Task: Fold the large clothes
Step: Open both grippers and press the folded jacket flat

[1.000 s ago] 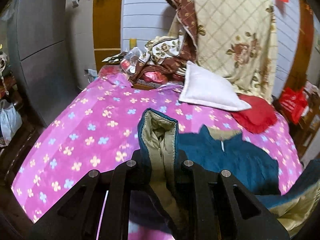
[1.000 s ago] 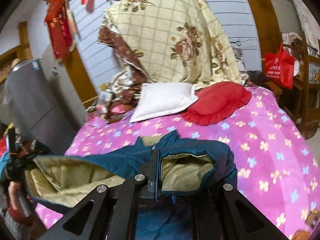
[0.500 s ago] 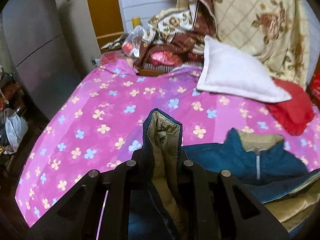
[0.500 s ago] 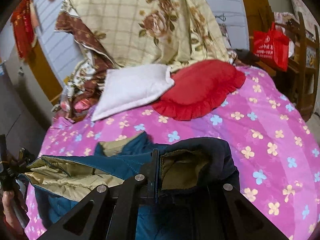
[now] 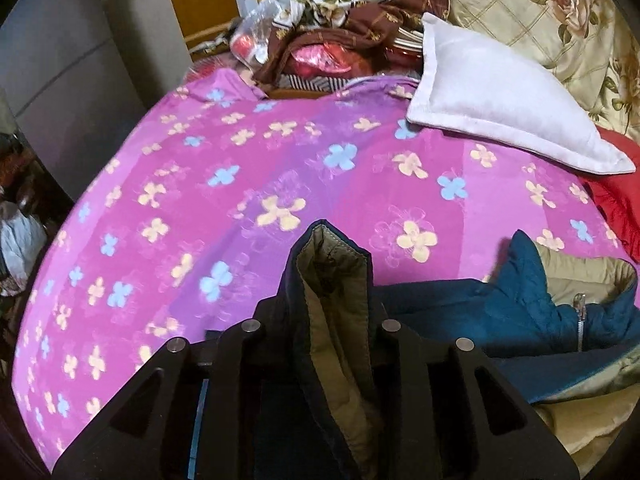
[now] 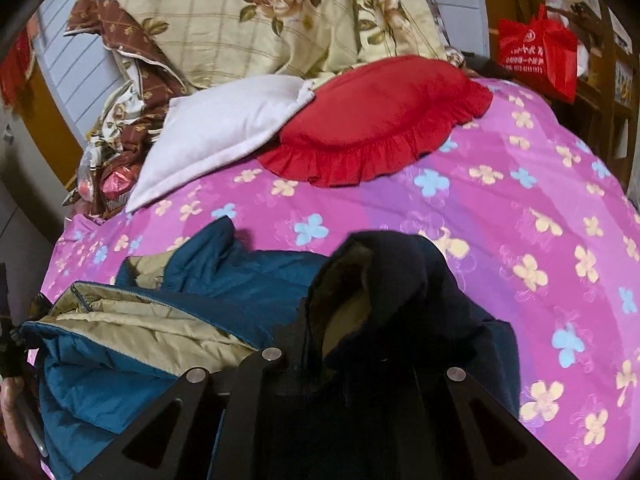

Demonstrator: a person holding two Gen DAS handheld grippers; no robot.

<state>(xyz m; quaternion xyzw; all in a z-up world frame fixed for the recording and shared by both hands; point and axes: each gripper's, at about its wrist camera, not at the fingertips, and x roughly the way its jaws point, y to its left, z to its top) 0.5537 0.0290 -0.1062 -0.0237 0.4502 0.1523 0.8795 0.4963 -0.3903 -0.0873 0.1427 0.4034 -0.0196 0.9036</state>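
Jacket (image 5: 500, 308): big teal padded one with a tan lining, sprawled over the near end of the bed, collar and zip showing at 3 o'clock in the left wrist view
Left gripper (image 5: 328, 316): a fold of jacket edge stands up between the jaws, which have just been easing apart; whether the pads press on the cloth, I cannot tell
Right gripper (image 6: 352, 360): jaws nearly together, clamped on a dark bunched jacket edge, tan lining peeking out at 12 o'clock of the fingers
Bedspread (image 6: 500, 216): pink-purple, flower print, bare from 12 to 3 o'clock beyond the jacket
White pillow (image 5: 500, 96): at 1 o'clock from the left gripper, well apart from the jacket
Red cushion (image 6: 376, 120): frilled, just beside the white pillow, tucked under its corner
Floral quilt (image 6: 260, 12): heaped behind both
Red bag (image 6: 536, 52): off the bed at 1 o'clock in the right wrist view
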